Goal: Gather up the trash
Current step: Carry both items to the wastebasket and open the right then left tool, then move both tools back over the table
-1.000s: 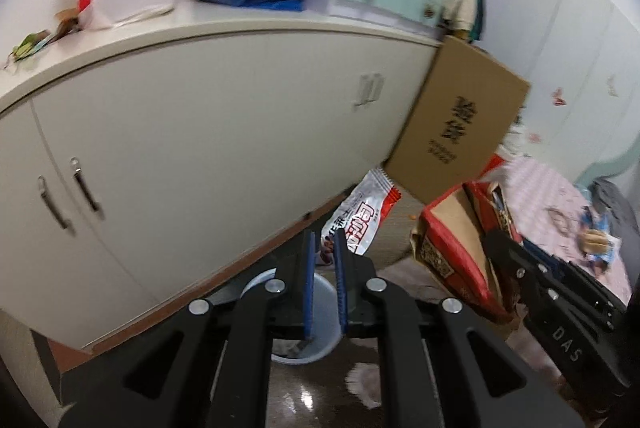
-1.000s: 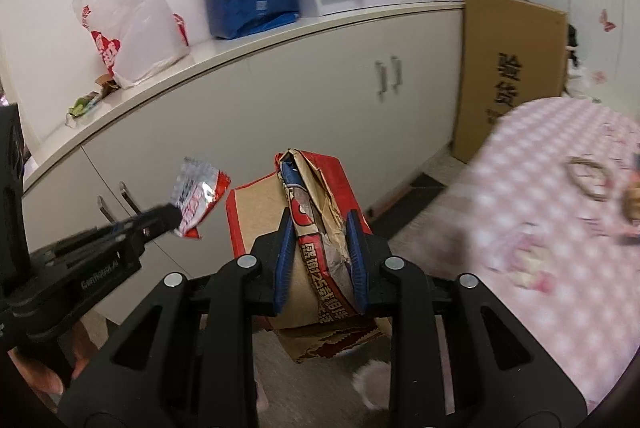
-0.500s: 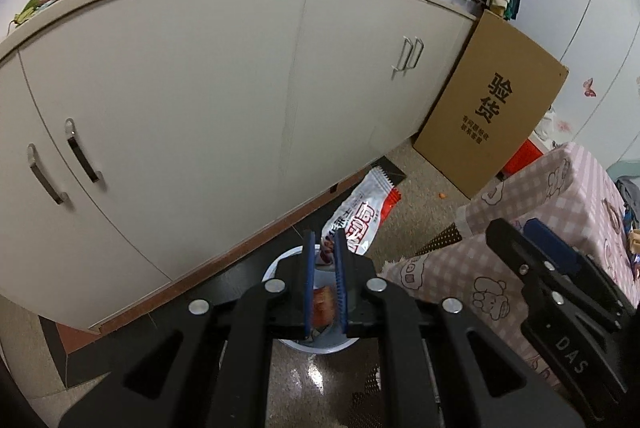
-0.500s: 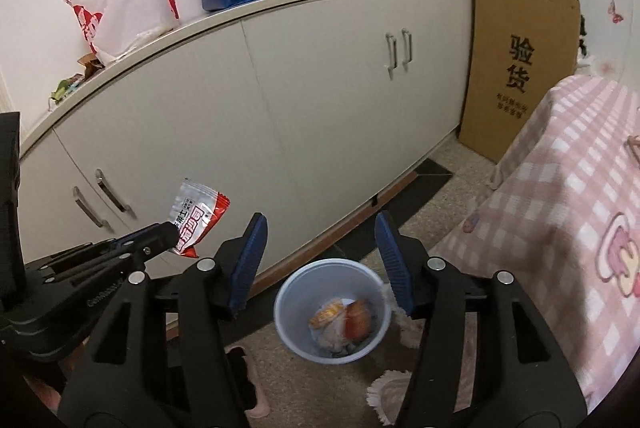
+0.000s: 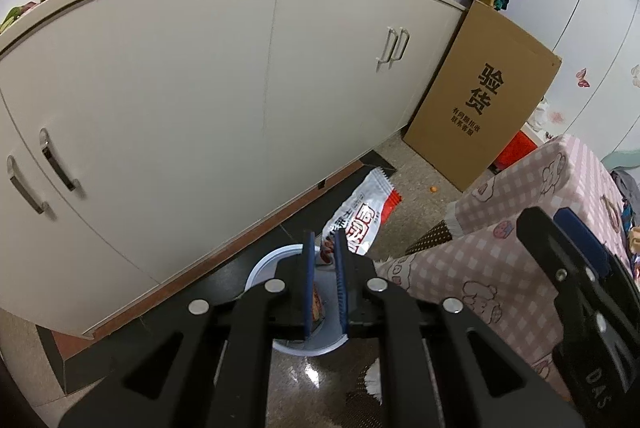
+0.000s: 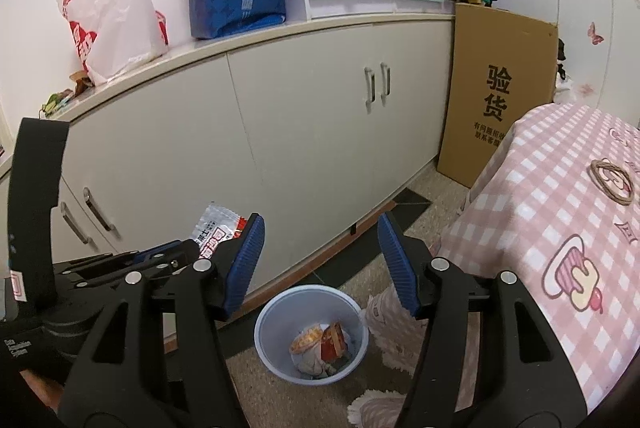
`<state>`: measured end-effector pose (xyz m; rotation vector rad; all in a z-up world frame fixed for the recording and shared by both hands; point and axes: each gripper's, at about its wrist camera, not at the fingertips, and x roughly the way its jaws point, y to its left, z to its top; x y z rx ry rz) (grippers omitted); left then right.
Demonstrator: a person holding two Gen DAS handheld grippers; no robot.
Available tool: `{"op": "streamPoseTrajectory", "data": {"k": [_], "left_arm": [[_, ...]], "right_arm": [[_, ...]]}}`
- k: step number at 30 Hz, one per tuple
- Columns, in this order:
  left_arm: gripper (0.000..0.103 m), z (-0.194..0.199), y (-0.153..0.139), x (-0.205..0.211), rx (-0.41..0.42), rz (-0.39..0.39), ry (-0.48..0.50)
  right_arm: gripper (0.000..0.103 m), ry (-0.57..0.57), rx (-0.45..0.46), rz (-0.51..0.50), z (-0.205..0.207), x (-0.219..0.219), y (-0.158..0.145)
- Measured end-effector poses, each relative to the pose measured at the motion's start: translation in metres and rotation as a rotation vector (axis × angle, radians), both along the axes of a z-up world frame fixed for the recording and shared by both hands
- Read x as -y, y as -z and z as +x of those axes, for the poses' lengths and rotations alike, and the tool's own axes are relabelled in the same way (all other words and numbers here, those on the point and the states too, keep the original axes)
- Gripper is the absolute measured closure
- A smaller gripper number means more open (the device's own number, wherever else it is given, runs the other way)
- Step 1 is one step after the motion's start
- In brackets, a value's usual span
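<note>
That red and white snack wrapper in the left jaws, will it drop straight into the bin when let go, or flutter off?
The snack wrapper looks thin, empty and light, so it may flutter rather than drop straight. It seems floppy too, sticking out crinkled past the left gripper. Released low over the bin, it would probably still land inside.

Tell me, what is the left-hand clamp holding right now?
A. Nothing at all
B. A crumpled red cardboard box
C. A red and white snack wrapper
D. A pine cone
C: the left gripper pinches a red and white snack wrapper at its tips, above the blue bin on the floor.
</note>
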<state>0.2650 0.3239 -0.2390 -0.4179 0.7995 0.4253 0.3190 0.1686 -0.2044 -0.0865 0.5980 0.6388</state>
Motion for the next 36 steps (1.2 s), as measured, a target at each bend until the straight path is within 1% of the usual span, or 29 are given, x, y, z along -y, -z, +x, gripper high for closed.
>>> {"op": "streamPoseTrajectory", "data": {"k": [1,2,3,4,7,12,18,22,28,32,36], "left_arm": [[0.090,0.000,-0.002,0.000,0.010,0.005,-0.001],[0.086,0.002,-0.004,0.001,0.023,0.010,0.000],[0.064,0.004,-0.005,0.002,0.021,0.008,0.004],[0.045,0.006,-0.005,0.003,0.018,0.004,0.007],[0.045,0.004,-0.010,0.006,0.033,0.017,0.005],[0.045,-0.006,-0.025,0.010,0.056,0.016,-0.004],[0.045,-0.021,-0.055,0.027,0.105,0.031,0.011],[0.045,-0.027,-0.075,0.049,0.135,0.044,0.042],[0.044,-0.025,-0.097,0.099,0.164,0.055,0.122],[0.041,-0.016,-0.104,0.148,0.167,0.077,0.223],[0.039,0.001,-0.104,0.192,0.157,0.046,0.333]], "right_arm": [[0.044,0.006,0.006,0.006,0.000,0.001,-0.001],[0.044,0.011,0.009,0.011,0.000,0.002,-0.002],[0.044,0.013,0.006,0.016,0.001,0.003,-0.002],[0.044,0.014,0.004,0.023,0.001,0.005,-0.003],[0.044,0.019,0.000,0.029,0.000,0.008,-0.005],[0.044,0.028,0.001,0.039,-0.004,0.017,-0.013],[0.044,0.041,0.005,0.073,-0.014,0.038,-0.032],[0.042,0.062,0.019,0.097,-0.023,0.060,-0.048],[0.041,0.126,0.022,0.126,-0.030,0.115,-0.067],[0.040,0.196,0.024,0.137,-0.033,0.164,-0.075],[0.038,0.289,0.019,0.147,-0.030,0.217,-0.075]]}}
